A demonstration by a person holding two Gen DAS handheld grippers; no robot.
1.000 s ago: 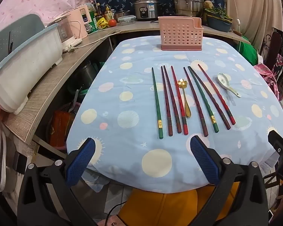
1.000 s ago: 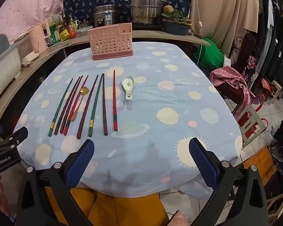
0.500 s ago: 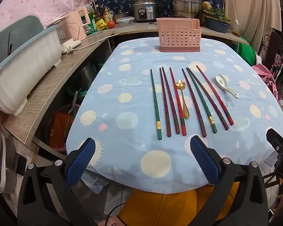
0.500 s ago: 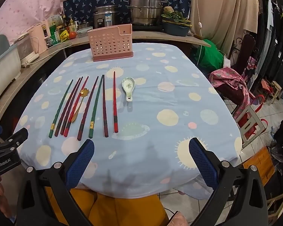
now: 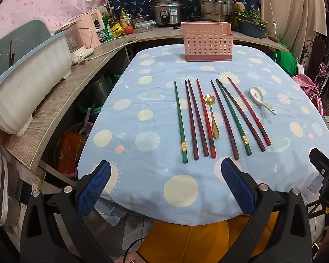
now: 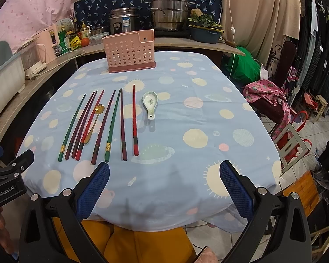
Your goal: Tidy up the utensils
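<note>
Chopsticks (image 5: 217, 118) lie in a loose row on the blue cloth (image 5: 147, 100), straight ahead of the left gripper (image 5: 165, 186), thick ends toward it, tips pointing away. Eight of them: green, dark red, bright red. A gold spoon (image 5: 212, 118) lies among them, between two red sticks, flower-shaped bowl at the far end. Beyond the row's right edge and a little apart rests a white spoon (image 5: 262, 99), handle angled away to the right.

Far ahead, at the back of the table, a pink holder (image 5: 208, 42) stands upright, well apart from the row.

Left gripper hangs at the near table edge, blue pads (image 5: 92, 189) spread wide, nothing between them. Right gripper (image 6: 164, 186) also hangs at the near edge, fingers wide apart and empty; from it, the chopsticks sit ahead and to the left, the white spoon (image 6: 150, 103) nearly dead ahead, the holder (image 6: 130, 53) beyond.
</note>
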